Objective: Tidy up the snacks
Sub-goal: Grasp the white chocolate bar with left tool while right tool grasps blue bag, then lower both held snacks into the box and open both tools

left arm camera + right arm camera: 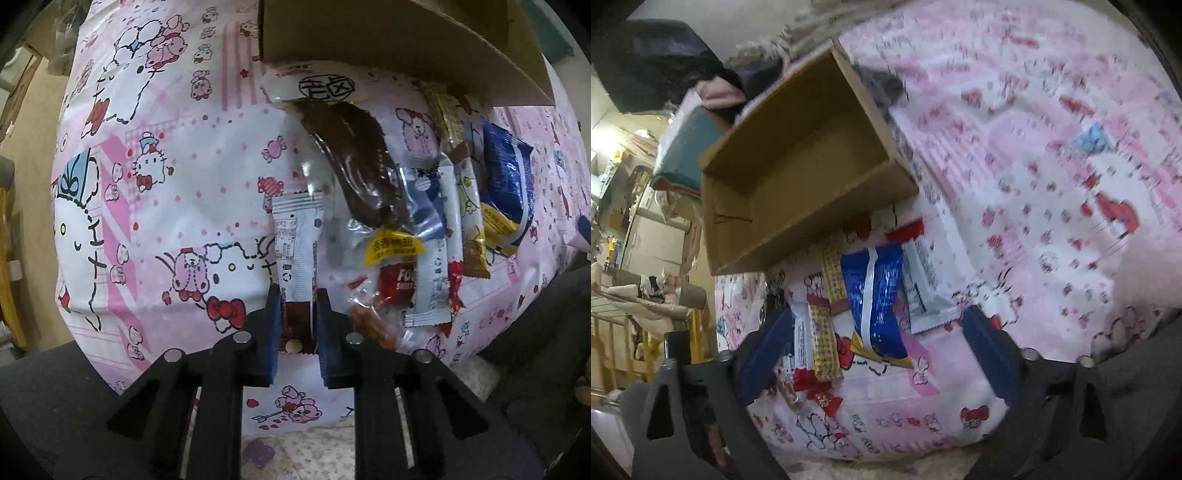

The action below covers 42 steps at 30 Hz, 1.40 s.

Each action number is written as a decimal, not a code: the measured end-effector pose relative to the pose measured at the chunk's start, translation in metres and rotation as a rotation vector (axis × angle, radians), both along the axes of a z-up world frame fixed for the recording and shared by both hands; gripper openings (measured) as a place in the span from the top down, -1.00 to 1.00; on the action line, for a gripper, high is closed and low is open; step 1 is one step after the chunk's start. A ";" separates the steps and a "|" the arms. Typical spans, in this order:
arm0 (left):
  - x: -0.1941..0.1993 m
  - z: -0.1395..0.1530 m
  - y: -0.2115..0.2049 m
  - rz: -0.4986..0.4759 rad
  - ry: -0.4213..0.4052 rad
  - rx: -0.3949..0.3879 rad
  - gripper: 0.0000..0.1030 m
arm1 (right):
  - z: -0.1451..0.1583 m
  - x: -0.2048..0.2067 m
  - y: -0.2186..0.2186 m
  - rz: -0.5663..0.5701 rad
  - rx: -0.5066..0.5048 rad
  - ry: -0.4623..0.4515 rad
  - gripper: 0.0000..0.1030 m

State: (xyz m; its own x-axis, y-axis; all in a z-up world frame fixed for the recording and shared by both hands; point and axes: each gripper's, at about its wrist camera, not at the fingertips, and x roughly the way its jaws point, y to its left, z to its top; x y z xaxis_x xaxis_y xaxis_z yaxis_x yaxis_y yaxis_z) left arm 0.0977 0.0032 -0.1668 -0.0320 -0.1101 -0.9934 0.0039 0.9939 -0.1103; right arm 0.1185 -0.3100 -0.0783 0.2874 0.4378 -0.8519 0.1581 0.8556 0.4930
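Left gripper holds a snack; the cardboard box lies ahead and to its right.

On the bed (177, 192), the open, empty cardboard box (798, 177) sits beyond the snack pile (424, 206). The left gripper (297, 325) is clamped on the white-and-brown packet (297, 258), whose long axis runs straight ahead along the fingers. The right gripper (879, 354) hangs over the blue packet (875, 295), jaws wide apart and nearer the box.
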 end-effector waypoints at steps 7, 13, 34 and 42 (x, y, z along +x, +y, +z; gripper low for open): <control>-0.005 0.020 0.015 0.070 -0.024 -0.008 0.74 | -0.040 0.022 0.031 0.121 -0.012 0.156 -0.18; -0.010 0.052 0.030 0.129 -0.107 0.004 0.74 | -0.062 0.031 0.056 0.189 -0.102 0.209 -0.04; 0.043 0.138 0.010 0.068 -0.401 -0.016 0.74 | 0.055 0.014 0.024 0.177 0.122 -0.160 0.56; 0.097 0.170 -0.008 0.032 -0.506 0.009 0.74 | 0.080 0.055 0.019 0.154 0.168 -0.362 0.56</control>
